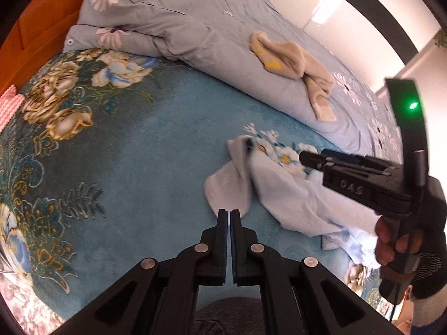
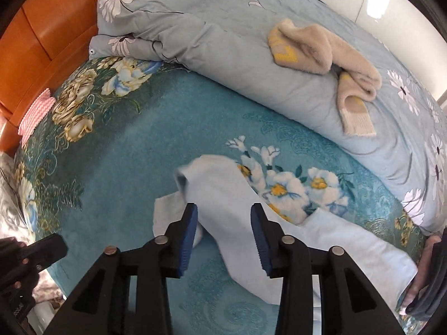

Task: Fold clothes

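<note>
A bed fills the room, spread with a teal flowered blanket [image 2: 145,145] and a bunched pale-blue daisy quilt [image 2: 223,28], against an orange wooden headboard [image 2: 50,28] and a bright white wall [image 1: 371,36].

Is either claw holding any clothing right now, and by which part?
Nothing is held. The left claw is shut on nothing above the blanket; the right claw is open, straddling the light blue garment without pinching it.
</note>
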Motion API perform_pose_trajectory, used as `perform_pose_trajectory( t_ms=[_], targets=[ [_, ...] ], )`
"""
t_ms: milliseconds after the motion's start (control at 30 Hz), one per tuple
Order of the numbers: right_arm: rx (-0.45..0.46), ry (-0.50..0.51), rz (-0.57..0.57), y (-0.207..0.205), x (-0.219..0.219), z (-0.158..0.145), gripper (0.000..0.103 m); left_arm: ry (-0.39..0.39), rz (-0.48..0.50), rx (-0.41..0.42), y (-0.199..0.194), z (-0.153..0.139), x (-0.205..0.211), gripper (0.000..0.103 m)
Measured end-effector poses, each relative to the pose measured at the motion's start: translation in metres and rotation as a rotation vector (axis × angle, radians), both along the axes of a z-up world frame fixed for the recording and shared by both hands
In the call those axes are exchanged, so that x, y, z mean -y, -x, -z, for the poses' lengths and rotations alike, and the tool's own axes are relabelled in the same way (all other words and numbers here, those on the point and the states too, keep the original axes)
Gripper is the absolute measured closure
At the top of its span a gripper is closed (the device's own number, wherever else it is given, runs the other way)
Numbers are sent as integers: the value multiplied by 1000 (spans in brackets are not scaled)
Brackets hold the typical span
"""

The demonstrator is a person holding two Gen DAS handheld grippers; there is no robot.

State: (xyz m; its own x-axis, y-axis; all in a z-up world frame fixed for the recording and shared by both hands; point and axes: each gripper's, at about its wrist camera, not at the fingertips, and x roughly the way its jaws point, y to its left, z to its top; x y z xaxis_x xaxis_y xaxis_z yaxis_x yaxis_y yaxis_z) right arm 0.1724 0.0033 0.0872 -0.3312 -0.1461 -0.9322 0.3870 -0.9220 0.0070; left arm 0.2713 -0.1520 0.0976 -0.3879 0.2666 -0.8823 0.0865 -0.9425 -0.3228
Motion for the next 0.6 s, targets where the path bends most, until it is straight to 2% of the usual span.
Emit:
perform_pose_trajectory(
  t_ms=[67,133,233,300,400,467,533,600],
  targets=[
    [-34,60,31,-7,-25,-12,61,0,30,10,1,3,-18,94],
    [-69,154,95,-20,-66,-25,61,-6,68,15,3,6,-37,84],
    [-122,224,273,-51,-155,-32,61,-13,109,29,7,15,-63,73],
    [-144,232,424,-79,-221,-27,61,-33,129,56,15,25,-82,73],
    [-112,234,691,-134,-317,0,61,-52,153,108,29,44,-108,70],
    [-67,252,836,-171,-367,24,61,-61,155,156,39,61,-122,67],
    [-8,281,963,-202,-405,49,61,-70,150,200,45,77,-132,66],
    [34,356,1073,-227,-433,72,61,-79,135,236,51,92,-137,66]
  ],
)
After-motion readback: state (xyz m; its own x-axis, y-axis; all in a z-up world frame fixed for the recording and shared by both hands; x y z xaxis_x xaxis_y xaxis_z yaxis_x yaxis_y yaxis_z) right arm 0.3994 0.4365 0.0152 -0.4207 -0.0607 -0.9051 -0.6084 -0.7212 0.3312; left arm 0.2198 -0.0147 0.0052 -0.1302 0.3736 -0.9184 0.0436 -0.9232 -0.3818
